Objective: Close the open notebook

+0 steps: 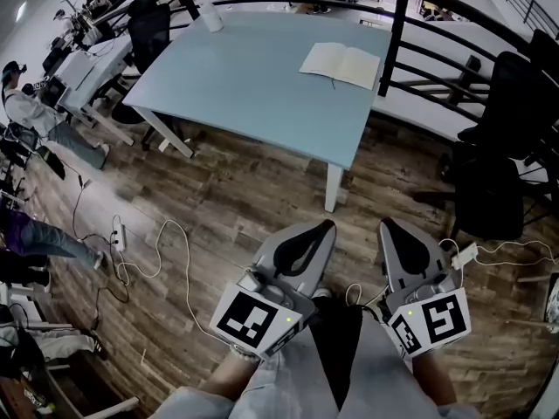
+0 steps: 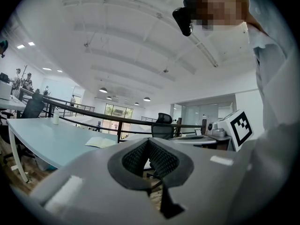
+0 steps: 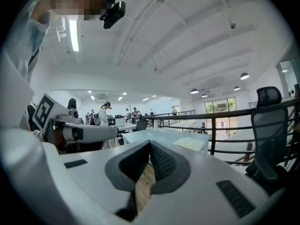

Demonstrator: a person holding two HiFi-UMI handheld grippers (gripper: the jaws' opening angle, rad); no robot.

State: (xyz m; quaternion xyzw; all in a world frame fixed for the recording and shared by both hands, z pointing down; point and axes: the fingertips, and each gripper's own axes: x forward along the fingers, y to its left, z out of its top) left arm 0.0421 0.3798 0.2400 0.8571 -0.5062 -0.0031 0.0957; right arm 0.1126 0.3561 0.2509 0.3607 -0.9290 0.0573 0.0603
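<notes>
Lying open on the pale blue table (image 1: 236, 81), the notebook (image 1: 341, 64)

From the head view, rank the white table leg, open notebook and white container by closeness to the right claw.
1. White table leg, just ahead of the right claw.
2. Open cream notebook, farther ahead.
3. White cylindrical container, farthest, far left.

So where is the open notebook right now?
In the head view, the notebook lies open near the far right corner of the light blue table, close to the black railing.
</notes>
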